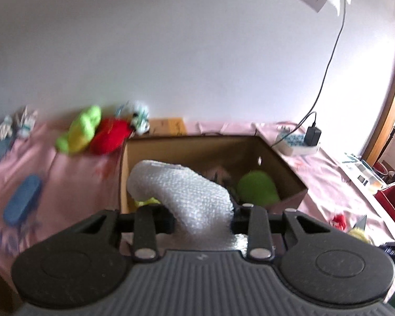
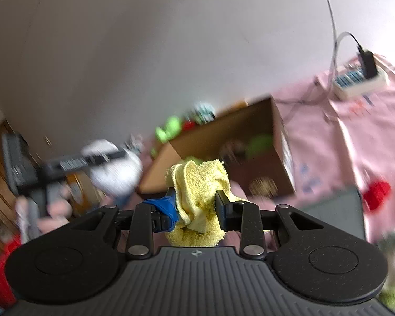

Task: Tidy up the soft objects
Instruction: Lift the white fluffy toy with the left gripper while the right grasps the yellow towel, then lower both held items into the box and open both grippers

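My left gripper [image 1: 202,217] is shut on a wad of white bubble wrap [image 1: 181,189], held up in front of an open cardboard box [image 1: 284,166] on the pink cloth. A green soft toy [image 1: 258,187] lies inside the box. My right gripper [image 2: 196,205] is shut on a bunched yellow towel [image 2: 200,184]; a blue scrap [image 2: 166,204] clings to its left finger. The same box [image 2: 252,131] lies beyond the towel. The other gripper with its bubble wrap [image 2: 110,163] is a blur at the left of the right wrist view.
A green-and-yellow plush [image 1: 79,129] and a red plush [image 1: 110,137] lie behind the box. A blue oval object [image 1: 22,202] lies at left. A white power strip [image 1: 297,142] with a black adapter sits at back right. A small red item [image 2: 376,193] lies on the cloth.
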Available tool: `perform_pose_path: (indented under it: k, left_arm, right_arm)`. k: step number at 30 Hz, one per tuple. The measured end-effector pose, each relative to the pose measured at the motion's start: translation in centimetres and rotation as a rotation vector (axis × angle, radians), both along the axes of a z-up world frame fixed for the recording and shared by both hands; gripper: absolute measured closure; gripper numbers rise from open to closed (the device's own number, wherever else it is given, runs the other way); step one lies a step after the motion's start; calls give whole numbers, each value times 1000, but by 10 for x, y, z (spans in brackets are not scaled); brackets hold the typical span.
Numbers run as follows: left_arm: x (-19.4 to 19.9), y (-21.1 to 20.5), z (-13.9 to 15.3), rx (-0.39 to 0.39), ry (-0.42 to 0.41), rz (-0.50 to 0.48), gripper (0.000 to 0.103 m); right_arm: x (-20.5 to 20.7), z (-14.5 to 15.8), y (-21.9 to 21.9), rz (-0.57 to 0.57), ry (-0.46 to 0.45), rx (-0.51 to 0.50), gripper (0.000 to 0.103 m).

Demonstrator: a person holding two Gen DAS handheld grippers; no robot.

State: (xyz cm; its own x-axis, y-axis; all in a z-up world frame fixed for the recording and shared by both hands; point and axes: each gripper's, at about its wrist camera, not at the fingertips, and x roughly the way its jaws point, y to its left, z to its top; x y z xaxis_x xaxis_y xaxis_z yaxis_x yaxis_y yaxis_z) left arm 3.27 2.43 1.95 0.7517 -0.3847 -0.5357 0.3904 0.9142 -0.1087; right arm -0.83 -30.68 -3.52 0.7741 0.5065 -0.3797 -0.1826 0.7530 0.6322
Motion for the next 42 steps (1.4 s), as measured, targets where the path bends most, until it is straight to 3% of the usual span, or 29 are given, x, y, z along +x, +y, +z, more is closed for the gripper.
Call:
perform_pose_path:
  k: [6, 12, 17, 32, 36, 38, 40, 42]
  left_arm:
    - [29, -23, 14, 31, -67, -29, 69]
    - [64, -42, 13, 32, -74, -21, 69]
    - [84, -60, -8, 95, -44, -13, 69]
    - [131, -74, -82, 143, 136, -15, 67]
    - [138, -71, -97, 153, 193, 7, 62]
    - [139, -67, -102, 156, 209, 20, 54]
    - [137, -64, -104, 153, 211, 30, 41]
    - [135, -62, -102, 148, 203, 33, 39]
  right_arm:
    - [47, 28, -3, -40, -73, 102, 90]
    - [92, 34, 17, -92, -104, 28, 89]
    - [122, 11, 28, -103, -49, 11, 89]
    - [172, -60, 58, -66, 142, -74, 83]
    - [176, -70, 61, -59, 182, -120, 82]
    - [174, -69, 65, -51, 165, -155, 82]
    - [174, -69, 66, -42, 166, -166, 81]
    - [172, -68, 65, -51, 155, -173, 80]
